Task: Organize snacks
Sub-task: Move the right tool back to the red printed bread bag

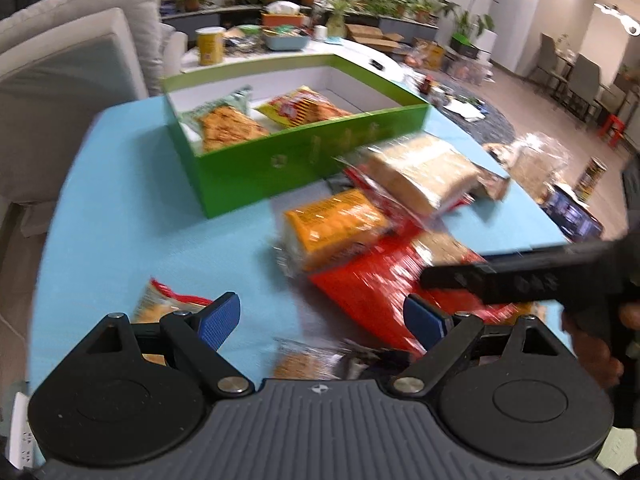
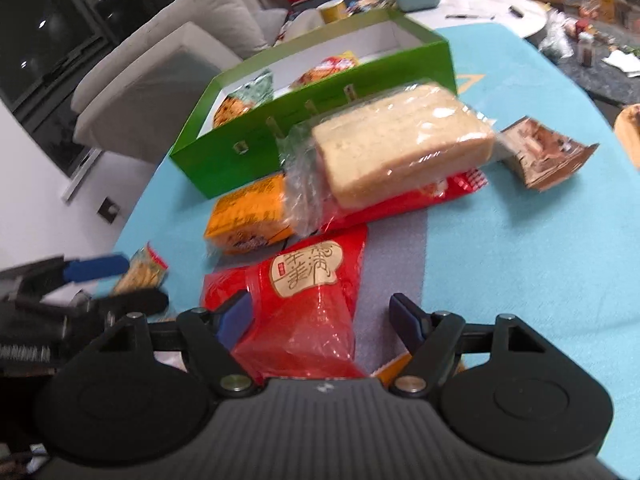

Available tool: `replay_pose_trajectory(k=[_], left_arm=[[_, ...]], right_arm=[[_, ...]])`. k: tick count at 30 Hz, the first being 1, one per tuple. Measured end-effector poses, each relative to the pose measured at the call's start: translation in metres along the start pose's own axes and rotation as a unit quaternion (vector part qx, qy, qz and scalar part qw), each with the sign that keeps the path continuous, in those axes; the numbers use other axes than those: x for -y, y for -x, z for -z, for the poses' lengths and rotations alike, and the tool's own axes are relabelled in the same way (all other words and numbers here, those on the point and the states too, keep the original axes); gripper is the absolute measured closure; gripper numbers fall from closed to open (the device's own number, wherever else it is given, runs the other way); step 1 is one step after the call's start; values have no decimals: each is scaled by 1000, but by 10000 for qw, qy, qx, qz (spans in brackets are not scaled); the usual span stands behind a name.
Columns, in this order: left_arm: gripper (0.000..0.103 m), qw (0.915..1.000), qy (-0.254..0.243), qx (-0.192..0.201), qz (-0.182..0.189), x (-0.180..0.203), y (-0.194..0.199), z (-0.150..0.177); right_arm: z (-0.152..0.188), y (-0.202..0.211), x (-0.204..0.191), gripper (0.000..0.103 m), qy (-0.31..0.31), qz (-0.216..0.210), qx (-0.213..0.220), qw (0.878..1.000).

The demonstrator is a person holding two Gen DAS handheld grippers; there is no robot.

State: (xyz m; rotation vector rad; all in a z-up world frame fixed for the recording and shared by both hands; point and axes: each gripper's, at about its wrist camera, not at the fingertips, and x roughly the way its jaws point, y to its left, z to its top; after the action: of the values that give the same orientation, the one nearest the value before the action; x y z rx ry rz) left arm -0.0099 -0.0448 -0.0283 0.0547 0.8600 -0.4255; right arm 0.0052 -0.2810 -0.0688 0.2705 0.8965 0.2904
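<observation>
**Snack packets heaped beside an open green box**

A rectangular green box (image 1: 296, 156) of glossy card with white inner walls sits on the table (image 1: 120, 208), which wears a pale blue cloth. Inside lie two crinkly packets (image 1: 228, 126), one green-edged, one yellow; their print is too blurred to read. Just in front of the box, a clear-wrapped loaf of sliced bread (image 2: 400, 142) rests tilted on a red foil pack. An orange-labelled bread pack (image 2: 250, 216) lies beside it, and a brown crumpled wrapper (image 2: 548, 154) lies apart to the right.

The right gripper (image 2: 320, 322) has its jaws spread wide around a shiny red bag (image 2: 304, 300) with a cream label. The near end of the bag is cut off by the gripper body, and whether the blue pads press it I cannot tell. The left gripper (image 1: 322, 322) holds its jaws wide over the cloth, nothing clamped; a small striped packet (image 1: 160, 304) is half hidden behind its left finger.

Grey sofa cushions, potted plants and a cluttered white table stand behind.
</observation>
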Motion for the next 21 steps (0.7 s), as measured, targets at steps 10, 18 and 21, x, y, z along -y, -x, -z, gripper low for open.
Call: replay_pose_trajectory(k=[10, 18, 21], left_arm=[[15, 9999, -40, -149, 52, 11, -9, -8], [15, 9978, -199, -401, 482, 31, -22, -6], [12, 9976, -91, -487, 477, 30, -26, -10]], right_arm=[[-11, 13, 7, 22, -444, 211, 158, 9987], [-20, 14, 24, 22, -736, -191, -152, 9970], [-18, 8, 19, 22, -636, -332, -328, 9969]])
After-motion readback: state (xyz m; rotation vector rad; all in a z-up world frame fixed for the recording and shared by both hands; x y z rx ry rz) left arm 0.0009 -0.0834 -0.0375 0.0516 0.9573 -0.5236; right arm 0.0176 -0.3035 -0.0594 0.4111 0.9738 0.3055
